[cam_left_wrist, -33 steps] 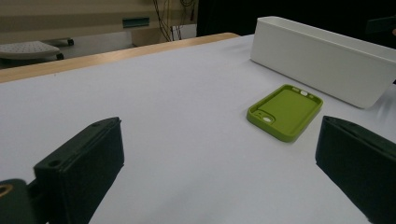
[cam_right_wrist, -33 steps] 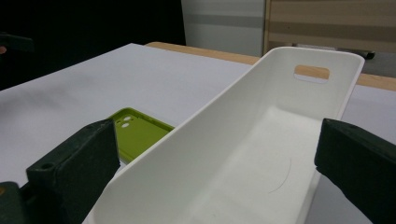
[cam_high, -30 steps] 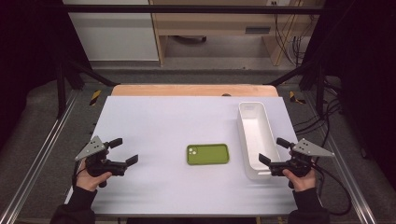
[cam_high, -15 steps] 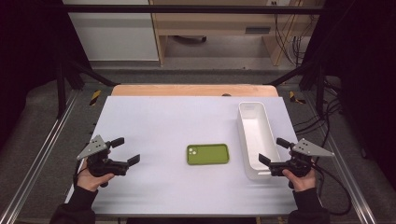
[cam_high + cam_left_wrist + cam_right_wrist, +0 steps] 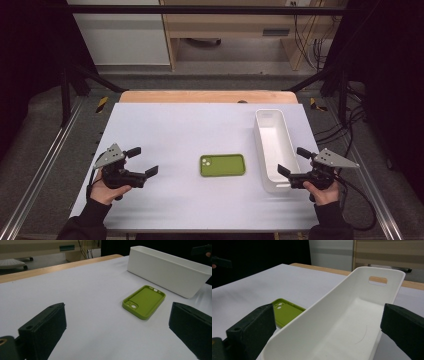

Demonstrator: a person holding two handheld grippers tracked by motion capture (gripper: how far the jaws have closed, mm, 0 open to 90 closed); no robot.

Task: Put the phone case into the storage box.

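Note:
A green phone case [image 5: 223, 165] lies flat near the middle of the white table, its camera cutout toward the left. In the left gripper view the phone case [image 5: 144, 301] lies ahead between the jaws, some way off. A long white bin [image 5: 272, 147] stands empty to the case's right. My left gripper [image 5: 142, 161] is open at the table's left, held by a hand, with nothing between its fingers. My right gripper [image 5: 294, 161] is open at the bin's near right corner. In the right gripper view the bin [image 5: 342, 322] sits just ahead, with the phone case [image 5: 285, 311] behind its left wall.
The white table surface [image 5: 190, 125] has a wooden strip [image 5: 207, 96] along its far edge. Metal frame rails [image 5: 40, 165] run down both sides. Cables [image 5: 360, 200] trail off to the right of the table.

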